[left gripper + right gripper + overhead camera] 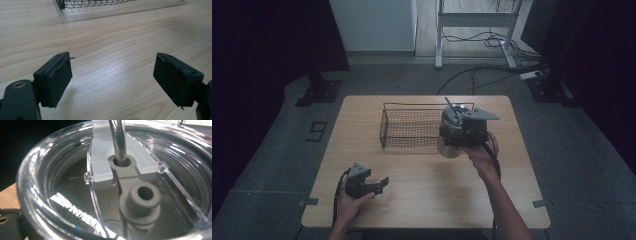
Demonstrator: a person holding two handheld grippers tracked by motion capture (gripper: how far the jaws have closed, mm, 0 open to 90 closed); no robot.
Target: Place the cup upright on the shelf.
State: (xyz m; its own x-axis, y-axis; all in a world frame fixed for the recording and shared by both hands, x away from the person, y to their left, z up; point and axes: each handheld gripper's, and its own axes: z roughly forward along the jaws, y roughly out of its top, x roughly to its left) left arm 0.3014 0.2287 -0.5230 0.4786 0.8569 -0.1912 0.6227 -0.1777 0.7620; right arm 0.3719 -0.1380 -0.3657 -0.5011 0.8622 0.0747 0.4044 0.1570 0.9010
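Note:
A steel tumbler (447, 144) with a clear lid (62, 170) and a metal straw (117, 137) stands at the right end of a wire basket (409, 127). My right gripper (460, 132) is shut on the tumbler's upper part, and its own view looks straight down onto the lid from very close. A grey stopper (140, 200) sits on the lid beside the straw hole. My left gripper (383, 184) rests low near the table's front left, open, with bare wood between its jaws (112, 77).
The wooden table (427, 190) has free room in front of the basket, whose near corner (100, 3) shows ahead of the left gripper. Beyond the table are a white desk frame (477, 30), floor cables (492, 70) and dark curtains.

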